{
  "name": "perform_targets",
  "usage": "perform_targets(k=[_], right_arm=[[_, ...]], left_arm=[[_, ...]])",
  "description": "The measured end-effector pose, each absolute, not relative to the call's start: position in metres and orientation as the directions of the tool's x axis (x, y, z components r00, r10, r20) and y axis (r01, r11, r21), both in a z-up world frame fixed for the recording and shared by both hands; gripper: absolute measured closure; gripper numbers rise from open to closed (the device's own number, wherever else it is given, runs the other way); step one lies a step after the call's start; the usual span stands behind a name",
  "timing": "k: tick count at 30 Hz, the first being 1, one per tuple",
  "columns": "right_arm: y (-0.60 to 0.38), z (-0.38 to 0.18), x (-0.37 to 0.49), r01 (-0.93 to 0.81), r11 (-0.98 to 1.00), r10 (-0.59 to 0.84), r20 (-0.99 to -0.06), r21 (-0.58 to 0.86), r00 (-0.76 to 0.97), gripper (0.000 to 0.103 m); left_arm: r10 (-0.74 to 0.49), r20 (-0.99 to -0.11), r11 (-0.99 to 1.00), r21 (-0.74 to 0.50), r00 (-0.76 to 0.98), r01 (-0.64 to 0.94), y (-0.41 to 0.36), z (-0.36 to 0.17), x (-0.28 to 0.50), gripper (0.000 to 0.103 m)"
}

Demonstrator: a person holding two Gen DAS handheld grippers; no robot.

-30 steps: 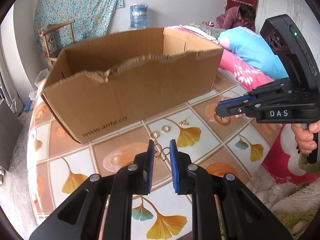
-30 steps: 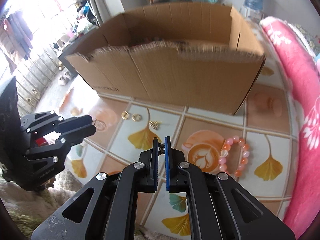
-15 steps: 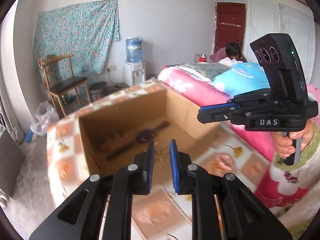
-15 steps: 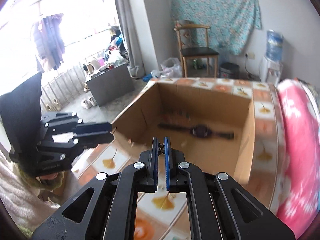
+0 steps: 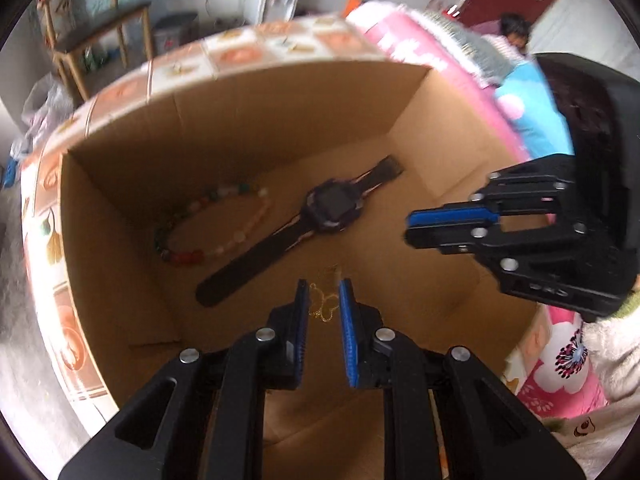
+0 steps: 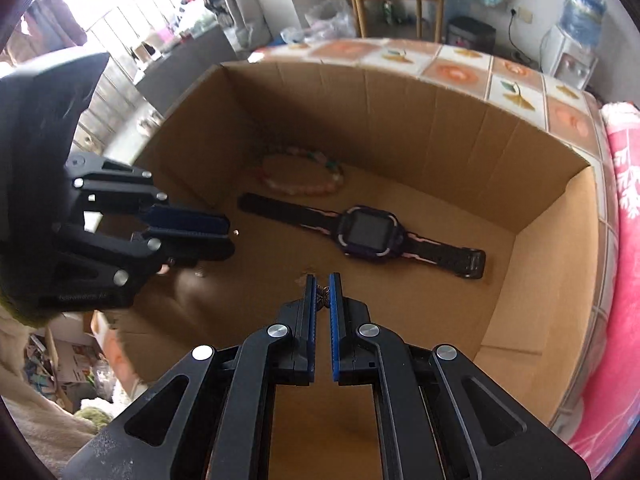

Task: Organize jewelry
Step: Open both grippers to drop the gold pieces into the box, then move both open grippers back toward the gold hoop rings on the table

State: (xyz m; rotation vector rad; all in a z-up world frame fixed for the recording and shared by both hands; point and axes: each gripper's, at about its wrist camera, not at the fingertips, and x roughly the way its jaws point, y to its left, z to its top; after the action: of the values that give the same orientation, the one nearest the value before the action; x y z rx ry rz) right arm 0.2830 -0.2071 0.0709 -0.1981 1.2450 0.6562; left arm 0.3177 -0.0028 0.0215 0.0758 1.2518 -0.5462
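Both grippers hover over the open cardboard box, which also shows in the right wrist view. My left gripper is shut on a thin gold earring that hangs between its blue pads. My right gripper is shut on a small dark butterfly-shaped piece. On the box floor lie a black smartwatch and a bead bracelet; both also show in the right wrist view, the watch and the bracelet. Each gripper appears in the other's view, right and left.
The box stands on a table with a ginkgo-leaf tile cloth. A pink bed cover lies to the right. A wooden chair and a water dispenser stand behind. A person sits at the back right.
Both grippers have moved forward from in front of the box to above its inside and tilted down. Each still holds its small piece of jewelry.
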Motion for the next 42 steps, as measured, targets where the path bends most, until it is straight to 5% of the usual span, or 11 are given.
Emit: perform_targets(k=[10,23,32,42], right_arm=[[-0.225,0.076,0.286,-0.514,0.822,0.388,-0.902,0.244,0.192,0.094],[-0.252,0.139,0.259,-0.489,0.835,0.459,-0.808,0.251,0.368,0.055],[-0.28,0.175,0.174,-0.49,0.806,0.565,-0.679,0.331,0.47,0.049],[-0.288,0.132,0.101,-0.43,0.832,0.54,-0.691,0.351,0.481,0.044]], left_arm=[[-0.332,-0.927,0.885,-0.243,0.173,0.398,0.002,0.016,0.328,0.082],[-0.4,-0.847,0.892,-0.273,0.349,0.36,0.028,0.081,0.297,0.063],[-0.429,-0.737,0.893,-0.258,0.523,0.369,0.054,0.132,0.203,0.035],[-0.431,-0.696,0.898,-0.271,0.574,0.346,0.046,0.09,0.109,0.016]])
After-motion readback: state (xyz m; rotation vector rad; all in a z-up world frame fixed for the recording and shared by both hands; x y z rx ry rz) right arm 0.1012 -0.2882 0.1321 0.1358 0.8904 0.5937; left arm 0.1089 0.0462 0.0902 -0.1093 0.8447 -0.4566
